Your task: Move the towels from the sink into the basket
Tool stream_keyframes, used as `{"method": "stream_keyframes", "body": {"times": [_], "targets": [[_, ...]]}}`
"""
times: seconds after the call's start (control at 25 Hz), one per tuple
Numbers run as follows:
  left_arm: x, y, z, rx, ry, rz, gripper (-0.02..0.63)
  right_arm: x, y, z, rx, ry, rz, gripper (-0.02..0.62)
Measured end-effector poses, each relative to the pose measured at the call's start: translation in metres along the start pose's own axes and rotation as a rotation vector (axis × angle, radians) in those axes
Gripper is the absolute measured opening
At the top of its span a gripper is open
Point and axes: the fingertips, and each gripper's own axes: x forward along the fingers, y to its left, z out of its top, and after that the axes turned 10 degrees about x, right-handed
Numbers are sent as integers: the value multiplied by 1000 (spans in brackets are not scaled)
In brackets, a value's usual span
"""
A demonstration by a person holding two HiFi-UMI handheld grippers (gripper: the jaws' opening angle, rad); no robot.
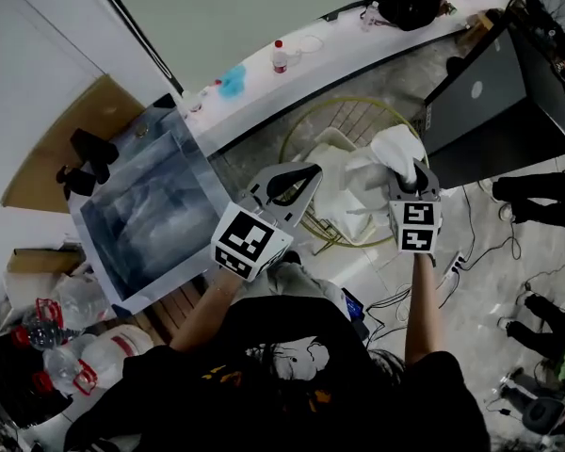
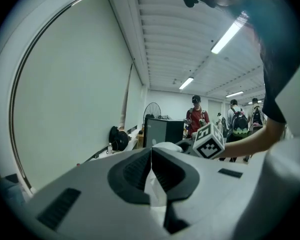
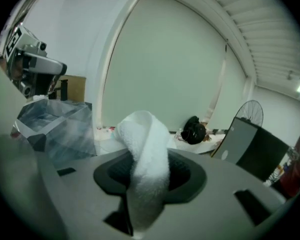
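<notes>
Right gripper (image 1: 411,179): jaws clenched on a white towel (image 3: 144,154). The cloth is pinched between the pads, rises above the jaw tips in a roll, then folds over and hangs down the front. In the head view this towel is bunched at the jaw tips, directly over the far right part of the wire basket (image 1: 358,121).

Left gripper (image 2: 151,156): jaw tips are together. A sliver of white shows in the gap behind the tips, and it's unclear whether that is pinched cloth or just the pile underneath. This gripper sits over the basket's near left side, beside the right one.

The basket stands on the floor and already holds a heap of white towels (image 1: 334,191). The sink (image 1: 141,215) is off to the left, well apart from both grippers.
</notes>
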Motion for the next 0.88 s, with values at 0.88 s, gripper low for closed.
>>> {"method": "stream_keyframes", "body": {"times": [0.88], "targets": [[-21,-8,-47,-50,134,72,8,79,17,-172,330,364,123,284]]}}
